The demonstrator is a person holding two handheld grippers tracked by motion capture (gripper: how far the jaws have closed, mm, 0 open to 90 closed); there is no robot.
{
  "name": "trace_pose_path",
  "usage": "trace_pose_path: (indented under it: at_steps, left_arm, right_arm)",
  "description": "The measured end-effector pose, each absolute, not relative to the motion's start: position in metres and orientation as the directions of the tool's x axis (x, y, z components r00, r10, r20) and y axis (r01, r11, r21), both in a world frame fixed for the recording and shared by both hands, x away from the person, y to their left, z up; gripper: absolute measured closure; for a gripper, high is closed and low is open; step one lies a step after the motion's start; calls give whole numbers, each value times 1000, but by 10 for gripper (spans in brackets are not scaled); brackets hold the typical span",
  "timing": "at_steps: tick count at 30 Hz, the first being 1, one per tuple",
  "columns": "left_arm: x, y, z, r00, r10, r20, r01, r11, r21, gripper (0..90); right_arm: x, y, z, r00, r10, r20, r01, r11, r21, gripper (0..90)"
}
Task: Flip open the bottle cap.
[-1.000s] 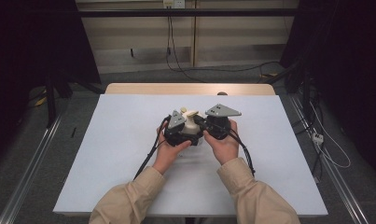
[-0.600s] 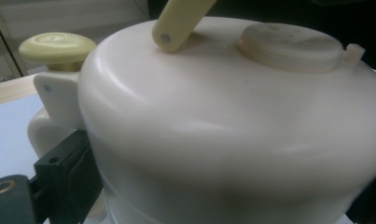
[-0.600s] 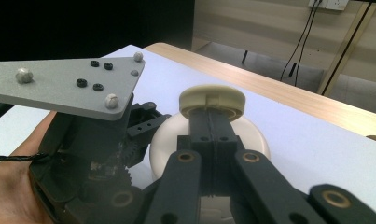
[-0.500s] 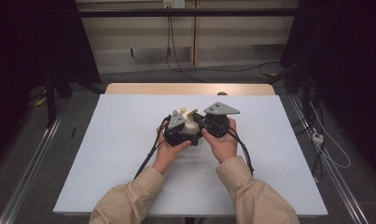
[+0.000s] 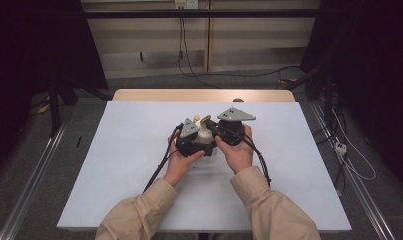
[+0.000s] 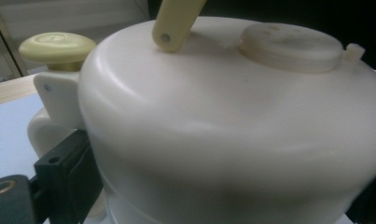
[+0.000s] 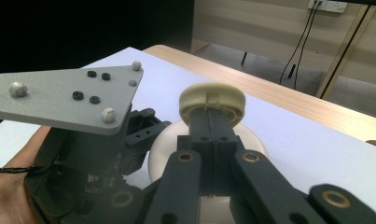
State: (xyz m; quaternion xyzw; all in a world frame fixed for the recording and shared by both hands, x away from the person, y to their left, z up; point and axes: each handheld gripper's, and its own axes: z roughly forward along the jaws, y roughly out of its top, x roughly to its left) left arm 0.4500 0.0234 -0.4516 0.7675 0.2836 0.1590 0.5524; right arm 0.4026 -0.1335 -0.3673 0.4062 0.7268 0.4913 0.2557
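**2 grippers on a cream pot**

While both hands meet at mid-table, the right gripper (image 7: 212, 122) has its jaws pressed together under the pot's round lid (image 7: 212, 100). The left gripper (image 5: 190, 139) clamps the cream pot (image 6: 232, 130), which stands on the white table (image 5: 129, 150).

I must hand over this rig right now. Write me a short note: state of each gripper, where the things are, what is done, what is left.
Left gripper: jaws around the cream pot, holding its body just above the white table.
Right gripper: jaws shut on the edge of a round cream lid, which it holds over the pot.
Pot's own top: a yellow knob on the handle side and a flat round cap are in place.
Done: both pieces gripped, brought together at table centre.
Left: probably to seat or remove the round lid; I cannot tell which. Then set the pot down.
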Motion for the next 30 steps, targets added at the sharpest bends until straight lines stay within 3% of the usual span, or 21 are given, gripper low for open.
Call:
trace_pose_path:
  at_steps: [30]
  left_arm:
    - [450,24,-452,790,610,-67,258,-232,938,53]
  right_arm:
    - [410,-132,-368,-530,848,21,337,187,923,900]
